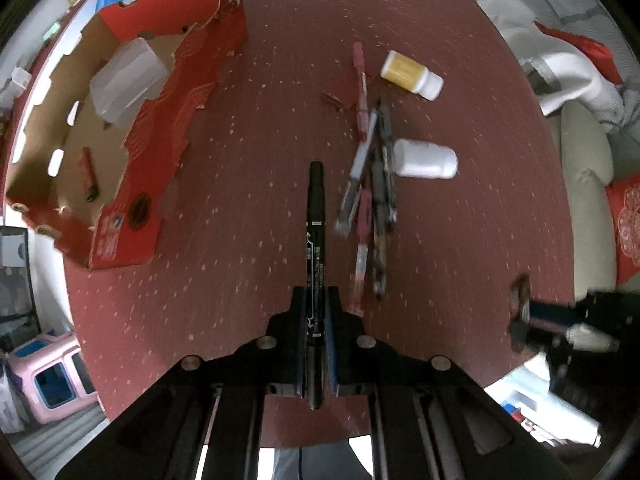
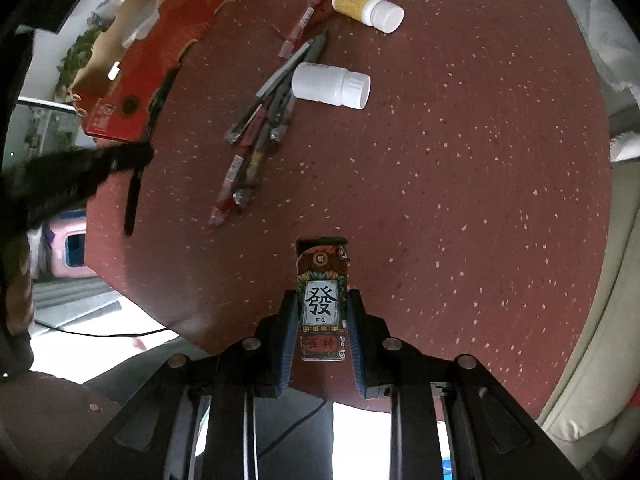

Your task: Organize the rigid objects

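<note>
Left gripper [image 1: 316, 300], jaws pinching a black marker [image 1: 316, 232] above the red table [image 1: 248, 160]. Right gripper [image 2: 322, 312], jaws clamped on a small printed box [image 2: 322, 300]. Beyond the marker, to its right, a loose heap of pens [image 1: 370, 184] beside a white bottle [image 1: 426, 159]; farther, a yellow-labelled bottle [image 1: 410, 75]. Far left of the marker, a torn red cardboard box [image 1: 132, 216] containing a clear plastic container [image 1: 128, 80].

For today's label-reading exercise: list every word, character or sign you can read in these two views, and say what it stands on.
"發", with a small "Fa" under it: on the small printed box held in the right gripper.
Red characters lower on that box: too blurred.
Print and arrows on the black marker in the left gripper: too small.
Red cardboard box labels: unreadable.
</note>
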A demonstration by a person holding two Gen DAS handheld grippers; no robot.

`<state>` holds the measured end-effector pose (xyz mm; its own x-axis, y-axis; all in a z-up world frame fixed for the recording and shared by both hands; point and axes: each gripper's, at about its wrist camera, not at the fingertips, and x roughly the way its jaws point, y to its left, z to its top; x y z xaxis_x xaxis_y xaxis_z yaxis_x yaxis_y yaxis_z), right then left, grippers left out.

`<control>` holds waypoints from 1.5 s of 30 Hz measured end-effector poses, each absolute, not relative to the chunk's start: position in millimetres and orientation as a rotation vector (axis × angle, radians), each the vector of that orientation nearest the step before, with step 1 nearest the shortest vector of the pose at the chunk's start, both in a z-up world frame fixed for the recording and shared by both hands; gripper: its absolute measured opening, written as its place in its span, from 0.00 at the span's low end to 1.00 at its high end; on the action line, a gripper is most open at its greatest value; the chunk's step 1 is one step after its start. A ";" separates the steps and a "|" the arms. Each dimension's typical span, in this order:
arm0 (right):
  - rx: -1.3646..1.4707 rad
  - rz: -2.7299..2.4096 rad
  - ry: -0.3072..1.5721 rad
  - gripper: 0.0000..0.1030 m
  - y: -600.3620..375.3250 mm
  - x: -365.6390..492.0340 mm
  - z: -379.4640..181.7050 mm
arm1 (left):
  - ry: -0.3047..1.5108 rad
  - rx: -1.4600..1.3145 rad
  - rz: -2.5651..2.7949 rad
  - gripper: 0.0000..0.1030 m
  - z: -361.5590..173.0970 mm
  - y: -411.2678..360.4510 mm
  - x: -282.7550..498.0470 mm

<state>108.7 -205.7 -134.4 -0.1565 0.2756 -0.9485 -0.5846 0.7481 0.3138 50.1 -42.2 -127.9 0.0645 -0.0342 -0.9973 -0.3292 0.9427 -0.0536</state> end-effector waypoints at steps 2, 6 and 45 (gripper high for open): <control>-0.262 0.766 1.539 0.24 -216.2 99.6 -137.9 | 1.487 -0.277 0.225 0.09 -120.0 -42.8 42.7; -0.316 0.756 1.452 0.24 -212.9 105.3 -117.8 | 1.447 -0.258 0.238 0.09 -106.5 -43.4 40.5; -0.407 0.821 1.316 0.24 -177.9 97.9 -80.0 | 1.366 -0.281 0.357 0.09 -74.7 -13.2 18.0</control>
